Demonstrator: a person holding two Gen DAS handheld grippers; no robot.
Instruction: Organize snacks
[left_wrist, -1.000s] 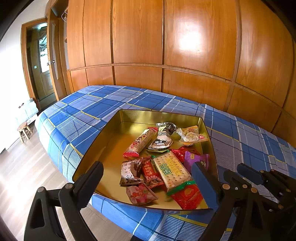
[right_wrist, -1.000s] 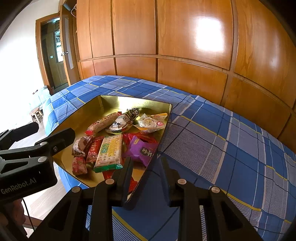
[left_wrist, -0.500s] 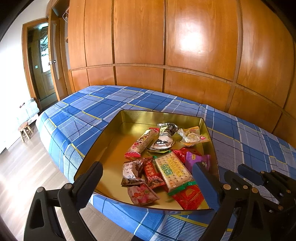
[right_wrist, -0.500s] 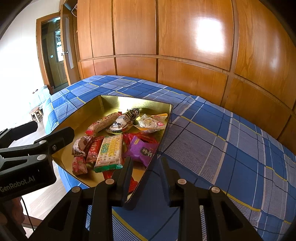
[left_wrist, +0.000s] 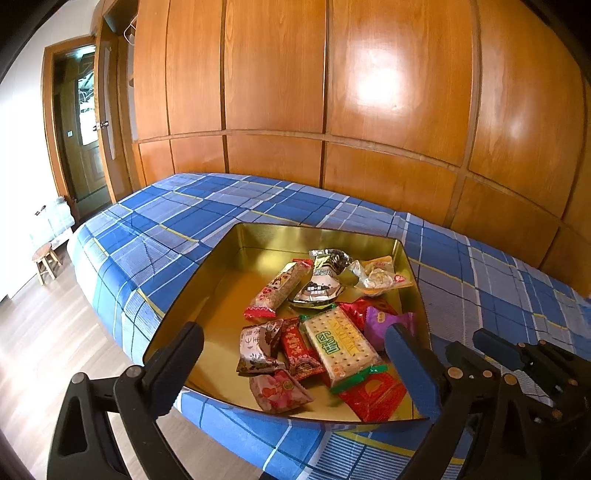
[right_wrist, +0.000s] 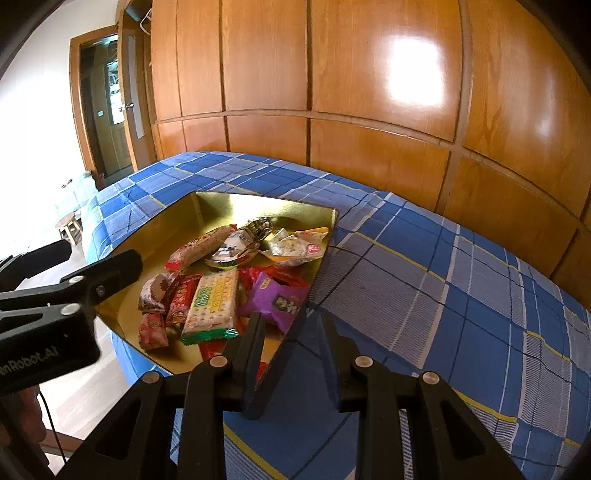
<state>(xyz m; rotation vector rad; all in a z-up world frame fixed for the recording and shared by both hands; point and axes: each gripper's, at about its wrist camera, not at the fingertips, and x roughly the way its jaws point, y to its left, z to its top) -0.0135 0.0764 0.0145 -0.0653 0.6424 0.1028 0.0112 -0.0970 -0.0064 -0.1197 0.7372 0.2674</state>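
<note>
Over the bed's (left_wrist: 192, 221) near edge, the left gripper (left_wrist: 291, 354) tilts downward, spread wide and empty above the gold tray (left_wrist: 221, 288); the right gripper (right_wrist: 291, 332) straddles the tray's rim, narrowly parted, not visibly clamping.

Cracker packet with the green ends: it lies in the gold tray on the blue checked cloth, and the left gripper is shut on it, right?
Not quite. The cracker packet does lie in the gold tray on the blue checked cloth, but the left gripper is open and holds nothing, as the left wrist view shows.
</note>
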